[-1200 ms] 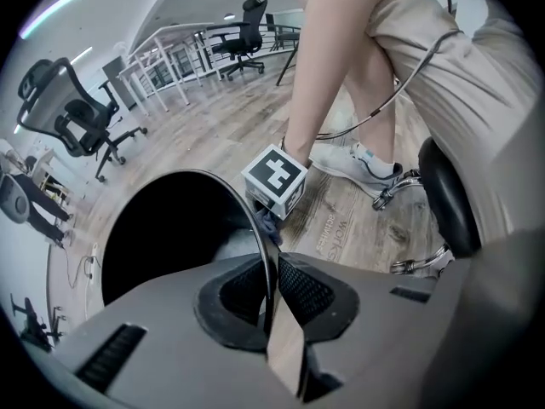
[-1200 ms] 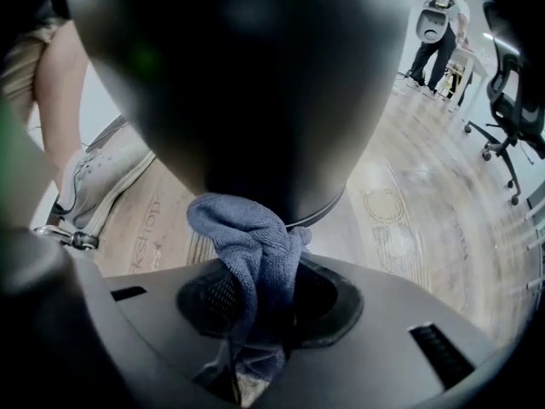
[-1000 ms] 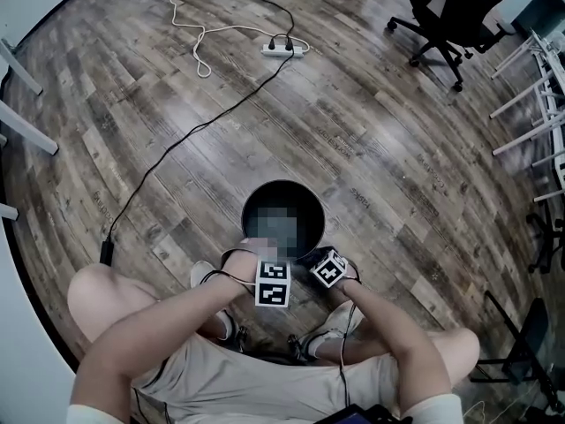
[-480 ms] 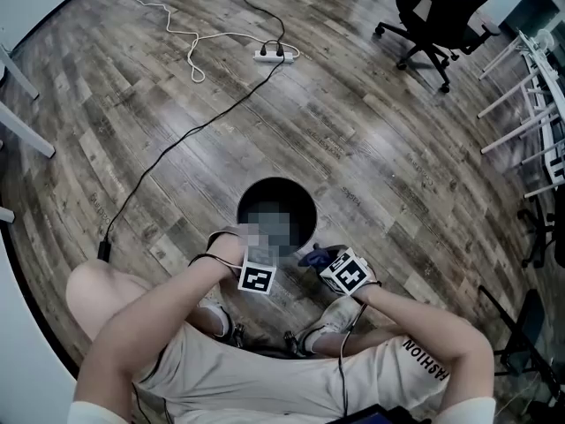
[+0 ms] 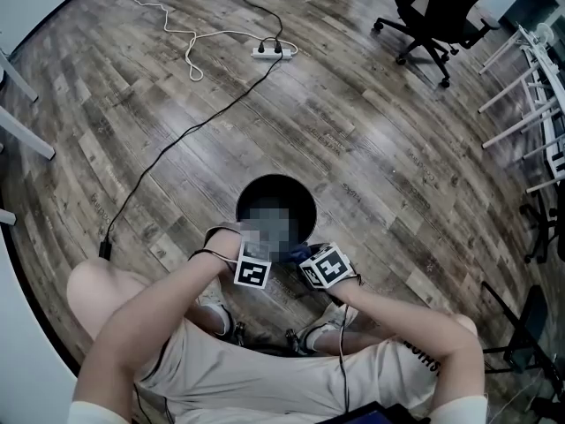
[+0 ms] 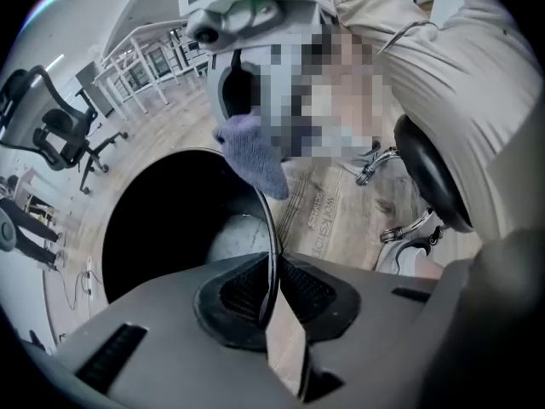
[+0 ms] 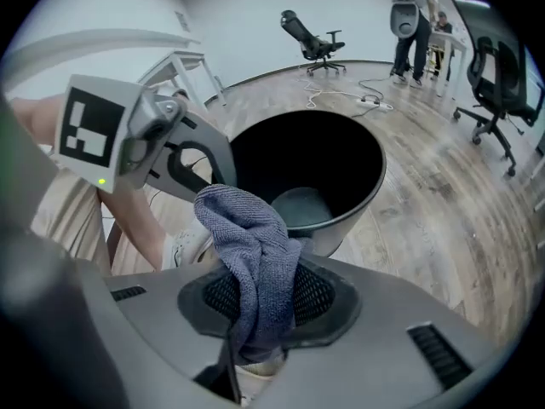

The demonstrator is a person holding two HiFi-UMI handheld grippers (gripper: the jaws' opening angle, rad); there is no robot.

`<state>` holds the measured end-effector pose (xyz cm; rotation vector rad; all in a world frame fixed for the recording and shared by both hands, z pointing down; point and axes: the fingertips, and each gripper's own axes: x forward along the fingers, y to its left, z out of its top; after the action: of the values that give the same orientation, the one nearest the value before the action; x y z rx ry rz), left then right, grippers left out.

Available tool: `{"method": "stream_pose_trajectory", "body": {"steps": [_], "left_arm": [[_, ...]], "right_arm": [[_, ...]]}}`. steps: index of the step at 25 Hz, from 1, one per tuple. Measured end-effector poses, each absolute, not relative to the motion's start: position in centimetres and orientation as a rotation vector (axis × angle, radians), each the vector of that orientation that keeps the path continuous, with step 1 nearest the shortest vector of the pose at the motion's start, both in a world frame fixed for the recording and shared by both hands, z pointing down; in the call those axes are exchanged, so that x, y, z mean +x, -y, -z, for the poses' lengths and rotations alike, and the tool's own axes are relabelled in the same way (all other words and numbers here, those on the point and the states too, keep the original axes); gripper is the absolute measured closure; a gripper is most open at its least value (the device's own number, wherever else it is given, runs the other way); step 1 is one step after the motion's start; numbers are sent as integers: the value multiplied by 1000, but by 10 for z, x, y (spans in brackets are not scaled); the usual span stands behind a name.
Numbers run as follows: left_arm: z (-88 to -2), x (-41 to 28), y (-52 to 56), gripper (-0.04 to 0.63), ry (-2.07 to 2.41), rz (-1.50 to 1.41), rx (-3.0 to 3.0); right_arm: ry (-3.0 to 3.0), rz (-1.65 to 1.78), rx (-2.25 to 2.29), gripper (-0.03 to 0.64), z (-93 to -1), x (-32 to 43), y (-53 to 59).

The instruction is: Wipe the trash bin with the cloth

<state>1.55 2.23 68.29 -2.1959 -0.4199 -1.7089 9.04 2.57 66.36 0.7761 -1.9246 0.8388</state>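
Between the jaws of the left gripper (image 6: 274, 290), which have just been closing, the thin rim of the bin (image 6: 270, 224) sits pinched. The right gripper (image 7: 260, 301), just beside that rim, is clamped on the bunched cloth (image 7: 251, 228).

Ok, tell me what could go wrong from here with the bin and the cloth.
1. The left claw has just been closing on the thin rim of the trash bin alone; a push from wiping might tip the bin or slip the rim free.
2. The cloth sits bunched in the right claw, one loose fold sticking out; it may pull out, or the claw might scrape the wall.
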Motion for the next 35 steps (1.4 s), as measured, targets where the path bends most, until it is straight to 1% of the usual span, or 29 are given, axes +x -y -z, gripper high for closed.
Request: {"method": "stream_pose_trajectory", "body": {"steps": [2, 5, 9, 24, 28, 31, 32, 33, 34, 35], "left_arm": [[-682, 20, -25, 545, 417, 1683, -2197], [-680, 26, -29, 562, 421, 1661, -2229], [-677, 30, -29, 568, 424, 1676, -2276], [-677, 46, -27, 572, 356, 1696, -2342], [-677, 50, -19, 571, 286, 1711, -2355], [-675, 51, -23, 571, 282, 1709, -2394], [-671, 53, -24, 558, 286, 1687, -2421], [-665, 54, -23, 475, 289, 1657, -2443], [-659, 54, -21, 439, 298, 1629, -2454], [-654, 52, -19, 438, 316, 1612, -2458]], "right_arm": [[1903, -861, 810, 508, -673, 89, -22], [1894, -809, 823, 508, -685, 92, -15], [1890, -744, 832, 508, -709, 102, -6], [1824, -646, 804, 508, -879, 110, 0], [1840, -666, 857, 509, -880, 113, 6], [1862, -702, 766, 509, -859, 109, -11], [1872, -699, 713, 509, -847, 109, -17], [1886, -684, 657, 509, -833, 108, -20], [1903, -668, 606, 509, -817, 107, -21], [1920, -662, 565, 509, -799, 107, -21]]}}
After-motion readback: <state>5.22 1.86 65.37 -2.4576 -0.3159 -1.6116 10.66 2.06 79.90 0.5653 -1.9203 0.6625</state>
